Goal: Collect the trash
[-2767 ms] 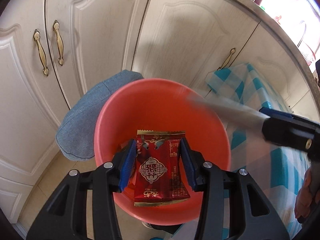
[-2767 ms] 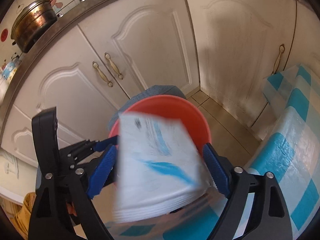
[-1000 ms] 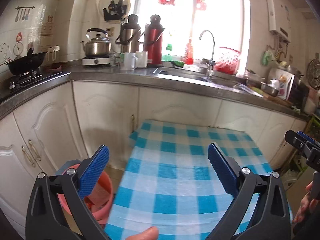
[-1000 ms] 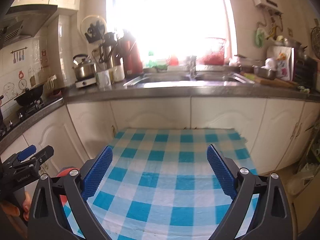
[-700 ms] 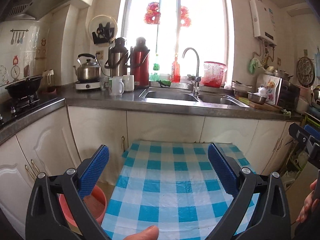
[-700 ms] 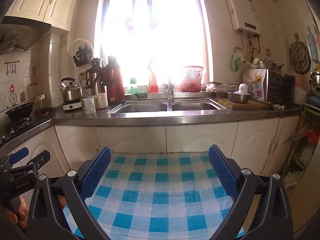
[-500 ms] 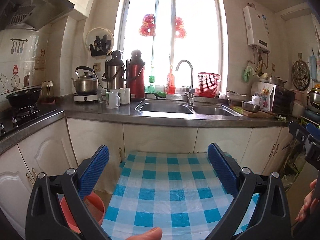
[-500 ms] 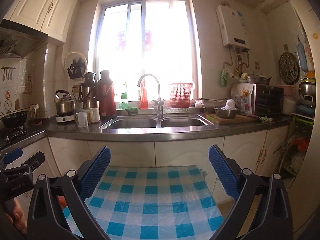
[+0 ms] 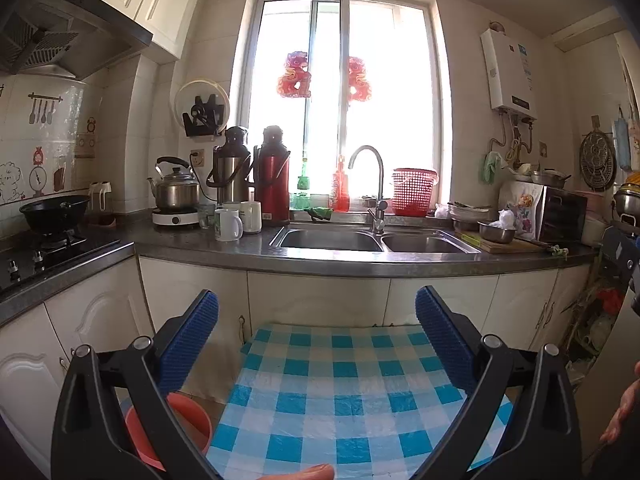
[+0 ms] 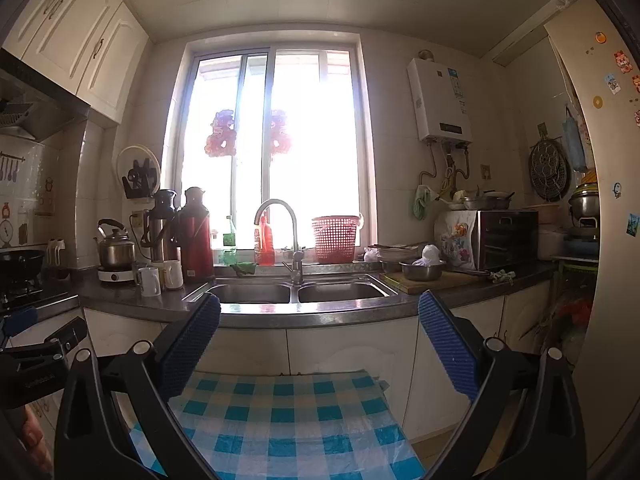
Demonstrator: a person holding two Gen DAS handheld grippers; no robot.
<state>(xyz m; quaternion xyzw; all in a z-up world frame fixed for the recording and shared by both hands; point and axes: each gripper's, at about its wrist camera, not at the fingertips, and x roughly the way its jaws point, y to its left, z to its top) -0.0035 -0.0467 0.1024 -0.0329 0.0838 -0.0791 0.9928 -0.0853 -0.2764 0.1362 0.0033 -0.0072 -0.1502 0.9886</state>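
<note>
1. Sunny kitchen all around you: a big window (image 9: 344,92), a sink (image 9: 372,240) under it, and a table with a blue checked cloth (image 9: 344,392) right in front of you.
2. Your left gripper (image 9: 316,340) is wide apart and holds nothing. Your right gripper (image 10: 320,344) is wide apart too, and also holds nothing. Both are held up high and look at the window wall, not down.
3. The red bucket (image 9: 188,420) for the trash sits on the floor, just beside the left side of the table. You can see only part of it in the left view, behind the left finger. You cannot see inside it from this spot.
4. No trash shows on the cloth in either view. My guess is that the picking up is done, or nearly done.
5. To do this step well, tip both grippers down a bit and look slowly over the whole cloth, near edge first. The near edge is hidden by the grippers now.
6. Look at the floor by the bucket too, in case something fell next to it.
7. If you find a piece, come down from above with the fingers apart, one on each side, and close softly.
8. Keep the two grippers well apart so they do not bump.
</note>
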